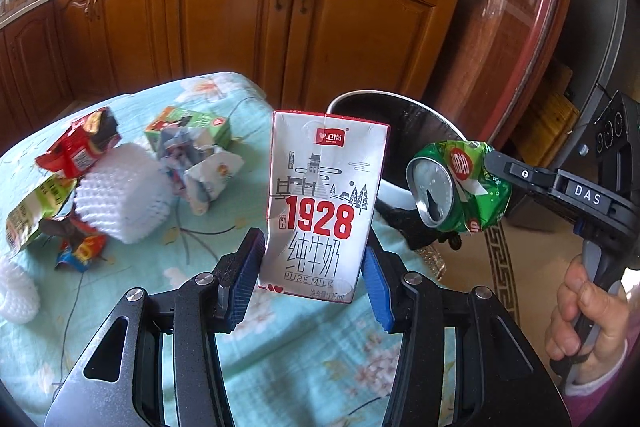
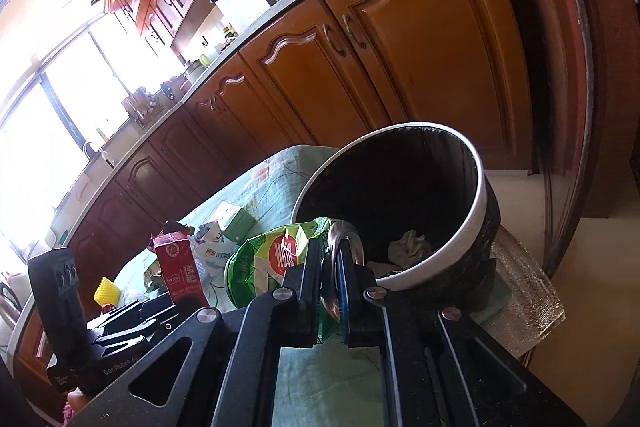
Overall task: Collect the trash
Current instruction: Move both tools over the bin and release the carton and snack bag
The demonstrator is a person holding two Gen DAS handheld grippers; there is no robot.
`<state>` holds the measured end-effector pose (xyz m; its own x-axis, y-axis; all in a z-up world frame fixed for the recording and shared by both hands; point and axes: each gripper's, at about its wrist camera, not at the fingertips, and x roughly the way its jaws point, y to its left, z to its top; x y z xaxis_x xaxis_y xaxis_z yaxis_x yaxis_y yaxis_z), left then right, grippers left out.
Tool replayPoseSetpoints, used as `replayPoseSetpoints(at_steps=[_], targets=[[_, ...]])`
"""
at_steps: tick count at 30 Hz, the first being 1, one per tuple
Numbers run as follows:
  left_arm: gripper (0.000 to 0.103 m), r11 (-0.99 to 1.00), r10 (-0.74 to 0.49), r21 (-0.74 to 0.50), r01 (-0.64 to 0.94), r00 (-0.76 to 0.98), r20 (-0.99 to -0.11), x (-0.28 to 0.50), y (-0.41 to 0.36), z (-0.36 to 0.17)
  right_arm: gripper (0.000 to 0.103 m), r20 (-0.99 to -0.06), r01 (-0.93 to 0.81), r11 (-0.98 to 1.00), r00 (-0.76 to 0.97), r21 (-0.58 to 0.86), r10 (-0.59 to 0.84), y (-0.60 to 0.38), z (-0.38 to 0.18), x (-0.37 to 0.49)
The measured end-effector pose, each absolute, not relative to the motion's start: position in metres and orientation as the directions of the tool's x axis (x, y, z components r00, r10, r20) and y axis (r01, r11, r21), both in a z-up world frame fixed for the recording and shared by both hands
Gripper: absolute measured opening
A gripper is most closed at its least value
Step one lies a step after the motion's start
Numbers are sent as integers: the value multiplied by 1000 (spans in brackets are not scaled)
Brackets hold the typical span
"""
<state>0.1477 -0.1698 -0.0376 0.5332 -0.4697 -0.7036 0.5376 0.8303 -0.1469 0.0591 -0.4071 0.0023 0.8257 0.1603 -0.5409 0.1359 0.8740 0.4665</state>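
Observation:
My left gripper (image 1: 310, 267) is shut on a white and red milk carton (image 1: 324, 203) and holds it upright above the table. My right gripper (image 2: 334, 267) is shut on a crushed green can (image 2: 272, 259), which also shows in the left wrist view (image 1: 460, 183). The can hangs just before the rim of a black trash bin (image 2: 476, 211) with a white band. The bin stands beyond the table's right edge (image 1: 400, 115). Crumpled paper (image 2: 410, 247) lies inside it.
On the floral tablecloth (image 1: 192, 255) lie a white foam net (image 1: 124, 195), red snack wrappers (image 1: 80, 147), a green carton (image 1: 192, 127) and crumpled paper (image 1: 208, 179). Wooden kitchen cabinets (image 1: 300, 27) stand behind. A glass stool (image 2: 528, 303) bears the bin.

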Motion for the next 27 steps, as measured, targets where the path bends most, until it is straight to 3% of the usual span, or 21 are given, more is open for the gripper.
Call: replayPoseSetpoints(at_steps=[27], targets=[[47,759,-498,-124,640,446,-744,206,-283,-29,7,-571,213,910,820,356,31,-462,9,101]])
